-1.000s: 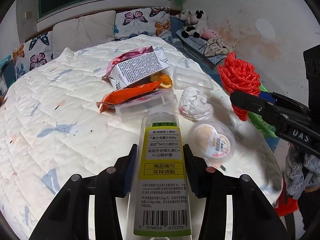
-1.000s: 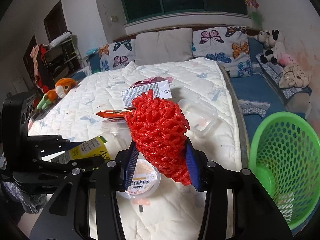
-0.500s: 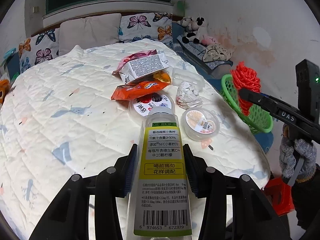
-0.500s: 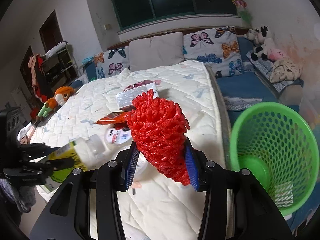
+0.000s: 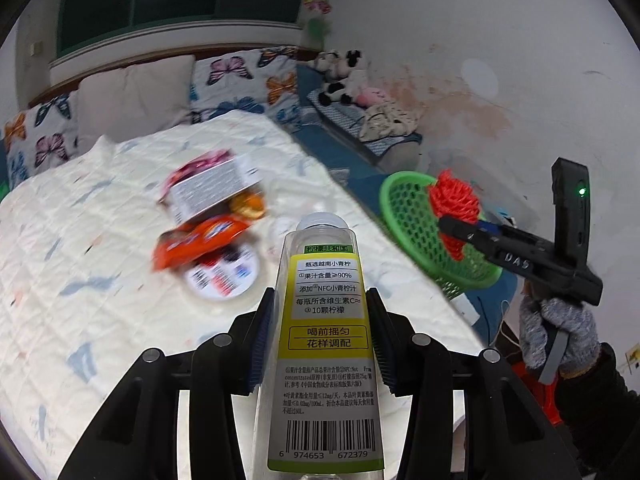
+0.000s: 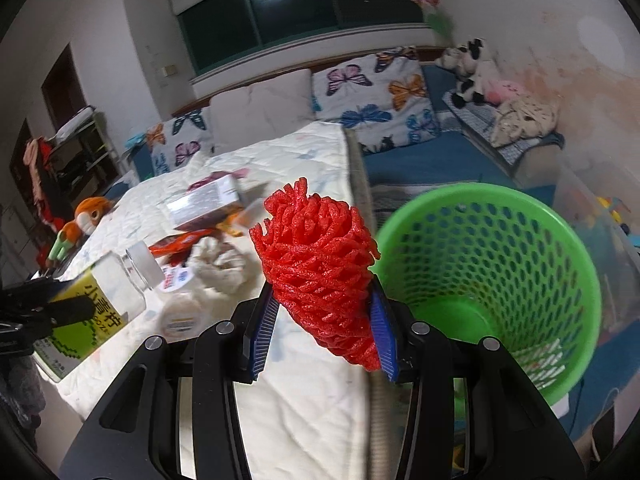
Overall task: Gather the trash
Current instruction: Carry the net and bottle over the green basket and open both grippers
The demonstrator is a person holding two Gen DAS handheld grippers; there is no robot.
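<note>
My left gripper (image 5: 322,344) is shut on a clear plastic bottle (image 5: 326,344) with a yellow label, held above the bed's near edge; the bottle also shows in the right wrist view (image 6: 100,296). My right gripper (image 6: 320,328) is shut on a red foam fruit net (image 6: 320,268), held over the bed's edge just left of a green mesh basket (image 6: 520,248). In the left wrist view the red net (image 5: 454,204) sits in front of the basket (image 5: 408,216). Trash remains on the white bed (image 5: 80,240): a carton (image 5: 212,188), an orange wrapper (image 5: 200,240), a round lid (image 5: 222,276).
A crumpled tissue (image 6: 218,264) and a small lidded cup (image 6: 182,316) lie near the bed's edge. Butterfly pillows (image 6: 372,88) line the headboard. Plush toys (image 6: 476,68) rest on a blue side bed. A stuffed toy (image 6: 80,220) lies at the left.
Both grippers have moved right and back from the bed with their loads. The red net is now close beside the green basket, which looms larger in the right wrist view.
</note>
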